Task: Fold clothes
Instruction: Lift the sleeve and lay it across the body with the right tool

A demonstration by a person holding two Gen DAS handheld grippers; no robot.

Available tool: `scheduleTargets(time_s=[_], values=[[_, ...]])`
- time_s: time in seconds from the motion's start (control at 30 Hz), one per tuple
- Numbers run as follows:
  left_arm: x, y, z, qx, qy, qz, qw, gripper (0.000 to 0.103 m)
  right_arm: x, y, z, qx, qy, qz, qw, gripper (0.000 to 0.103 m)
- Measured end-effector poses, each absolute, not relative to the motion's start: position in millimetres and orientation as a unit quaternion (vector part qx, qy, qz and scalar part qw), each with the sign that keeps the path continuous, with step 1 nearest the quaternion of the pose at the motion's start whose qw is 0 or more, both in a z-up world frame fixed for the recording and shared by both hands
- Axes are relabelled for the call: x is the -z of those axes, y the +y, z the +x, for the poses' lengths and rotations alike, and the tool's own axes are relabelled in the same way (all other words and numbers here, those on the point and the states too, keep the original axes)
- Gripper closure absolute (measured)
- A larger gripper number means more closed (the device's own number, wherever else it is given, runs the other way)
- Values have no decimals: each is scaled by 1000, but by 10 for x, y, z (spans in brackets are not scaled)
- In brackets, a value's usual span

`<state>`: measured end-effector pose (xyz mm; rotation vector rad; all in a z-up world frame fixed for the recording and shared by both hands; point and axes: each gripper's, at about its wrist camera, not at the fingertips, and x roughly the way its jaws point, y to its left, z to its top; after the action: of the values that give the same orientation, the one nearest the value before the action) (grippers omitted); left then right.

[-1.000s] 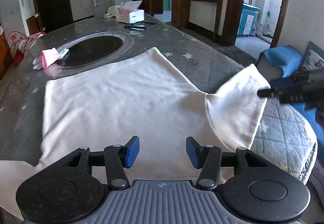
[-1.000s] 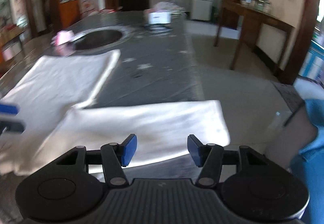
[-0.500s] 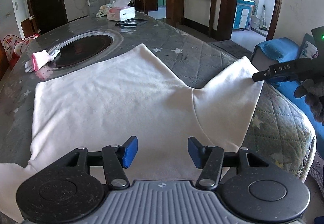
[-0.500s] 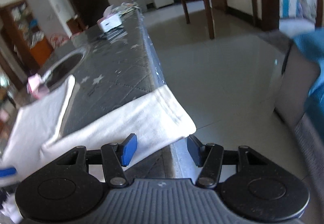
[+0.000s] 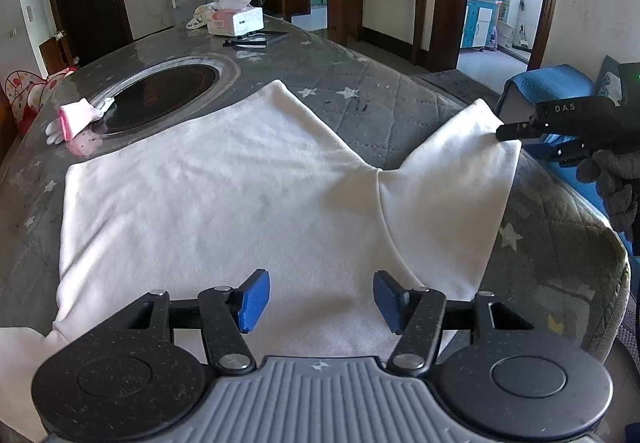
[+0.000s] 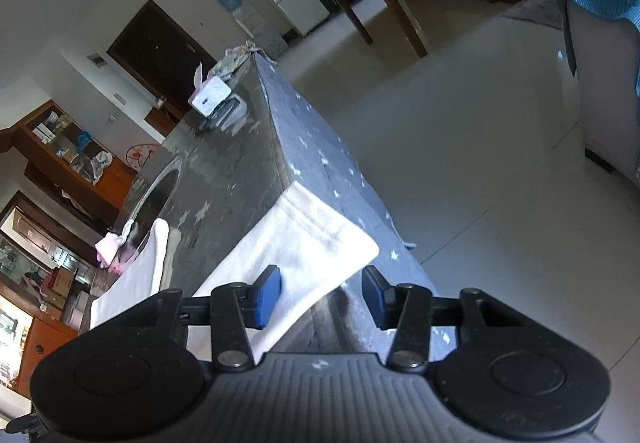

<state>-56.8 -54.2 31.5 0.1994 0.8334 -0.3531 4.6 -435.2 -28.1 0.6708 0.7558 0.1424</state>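
White garment (image 5: pixel 224 203) spread flat on the grey star-patterned surface (image 5: pixel 360 91), one sleeve (image 5: pixel 448 195) reaching the right edge. Left tool (image 5: pixel 320 299) hovering above the near hem, blue pads apart, gripping nothing. Right tool (image 6: pixel 320 295) tilted, pads apart around the sleeve end, not clamped. Tissue box (image 5: pixel 236 19) at the far end.

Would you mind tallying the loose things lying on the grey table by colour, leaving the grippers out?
White: 2, the garment and the tissue box.
Pink: 1, the small pink cloth.
Black: 1, the flat dark item beside the box.
Total: 4.
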Motion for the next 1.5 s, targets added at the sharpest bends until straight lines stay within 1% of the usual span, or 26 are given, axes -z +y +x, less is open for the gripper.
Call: scheduleTargets(time_s=[0.03,0.07,0.1,0.17,0.27,0.4,0.63,0.87,1.13,1.3,1.5], values=[[-314,-547,-568,171,402,98,894,42,283,-4371,42,-68,357,323,874,61],[-312,-552,-567,171,402,99,894,42,285,-4389,39,-68,353,326,874,72],[-305,-558,-566,171,403,100,894,41,285,-4399,40,-68,350,327,875,75],[-291,-566,-563,169,404,102,893,40,279,-4400,54,-69,344,330,876,92],[-275,-567,-551,167,406,102,893,39,193,-4371,35,-58,333,310,889,97],[-258,-574,-549,166,407,105,892,39,-12,-4332,-31,-71,310,297,900,98],[-261,-596,-577,169,401,110,894,38,-559,-4126,-80,-120,278,274,913,98],[-230,-677,-572,174,394,123,894,36,-1074,-3681,-19,-179,259,247,917,98],[-337,-448,-621,171,382,96,903,35,-1485,-2932,35,-247,262,203,911,98],[-497,-49,-714,144,366,70,917,34,-1577,-2359,48,-288,277,170,901,98],[-553,537,-850,94,359,34,928,34,-1413,-1645,-10,-332,314,128,880,98]])
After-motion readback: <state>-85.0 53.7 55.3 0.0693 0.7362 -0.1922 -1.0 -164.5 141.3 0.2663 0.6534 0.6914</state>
